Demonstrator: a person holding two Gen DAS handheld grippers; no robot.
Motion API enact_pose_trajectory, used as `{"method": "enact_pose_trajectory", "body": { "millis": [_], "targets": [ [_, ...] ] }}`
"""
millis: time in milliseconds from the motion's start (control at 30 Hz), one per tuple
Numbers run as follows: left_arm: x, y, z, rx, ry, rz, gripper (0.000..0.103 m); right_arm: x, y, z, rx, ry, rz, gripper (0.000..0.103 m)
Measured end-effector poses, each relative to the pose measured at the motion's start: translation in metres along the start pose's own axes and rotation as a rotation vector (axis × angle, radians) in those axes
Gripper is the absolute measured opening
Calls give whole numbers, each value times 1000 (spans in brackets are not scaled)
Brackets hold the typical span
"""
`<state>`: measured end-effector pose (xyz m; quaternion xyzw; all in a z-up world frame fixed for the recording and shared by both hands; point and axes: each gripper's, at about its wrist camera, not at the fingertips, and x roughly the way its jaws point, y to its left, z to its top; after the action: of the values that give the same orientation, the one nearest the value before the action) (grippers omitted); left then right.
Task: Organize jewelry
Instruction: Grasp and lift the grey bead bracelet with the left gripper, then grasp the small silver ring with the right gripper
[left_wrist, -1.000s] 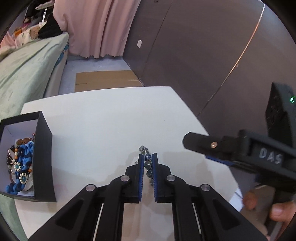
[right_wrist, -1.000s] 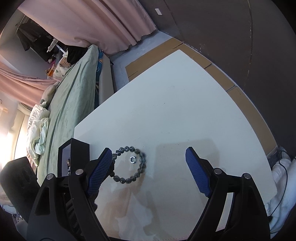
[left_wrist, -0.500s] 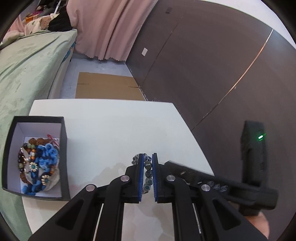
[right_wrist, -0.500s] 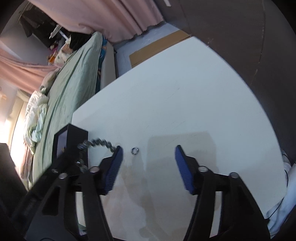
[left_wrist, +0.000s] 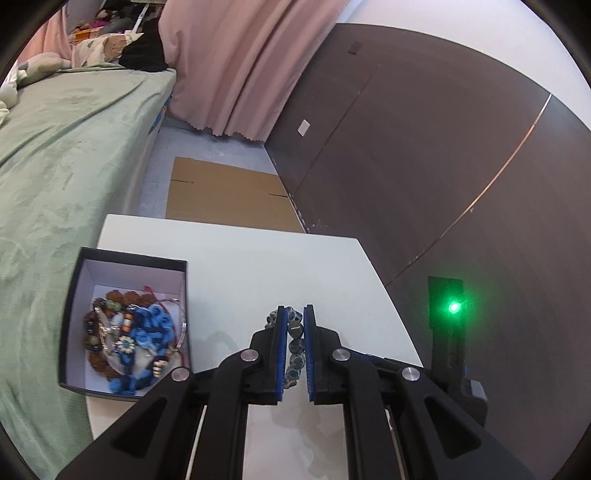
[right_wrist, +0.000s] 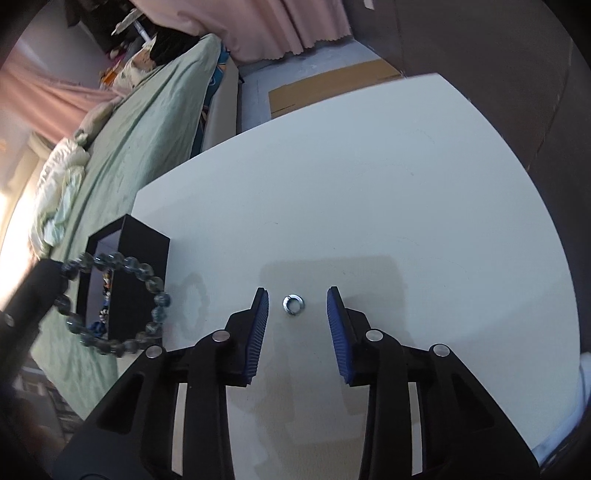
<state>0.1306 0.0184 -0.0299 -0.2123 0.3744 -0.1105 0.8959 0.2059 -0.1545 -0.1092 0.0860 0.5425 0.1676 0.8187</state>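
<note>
My left gripper is shut on a grey-blue beaded bracelet and holds it in the air above the white table. In the right wrist view the bracelet hangs as a loop from the left gripper beside the black jewelry box. The box stands at the table's left edge, holding several bead bracelets and blue pieces. My right gripper is open, its blue pads either side of a small silver ring lying on the table.
A green-covered bed runs along the table's left side. Brown cardboard lies on the floor beyond the table. A dark wall panel is on the right. The right gripper's body with a green light shows at right.
My left gripper has lifted the bracelet off the table and carried it left toward the box. My right gripper has narrowed and moved in around the silver ring.
</note>
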Motion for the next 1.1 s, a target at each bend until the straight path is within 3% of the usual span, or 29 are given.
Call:
{"method": "enact_pose_trajectory", "body": {
  "millis": [200,433,1100],
  "targets": [
    [-21,13,5,-21,-33,5,7,14,23,-4,-100,-2,-90,33],
    [-39,35,16,-63,-72,24,7,27,42,-14,-216,-24,-209,14],
    [-55,93,20,-209,-86,125,9,-7,72,-12,-192,-108,-31,13]
  ]
}}
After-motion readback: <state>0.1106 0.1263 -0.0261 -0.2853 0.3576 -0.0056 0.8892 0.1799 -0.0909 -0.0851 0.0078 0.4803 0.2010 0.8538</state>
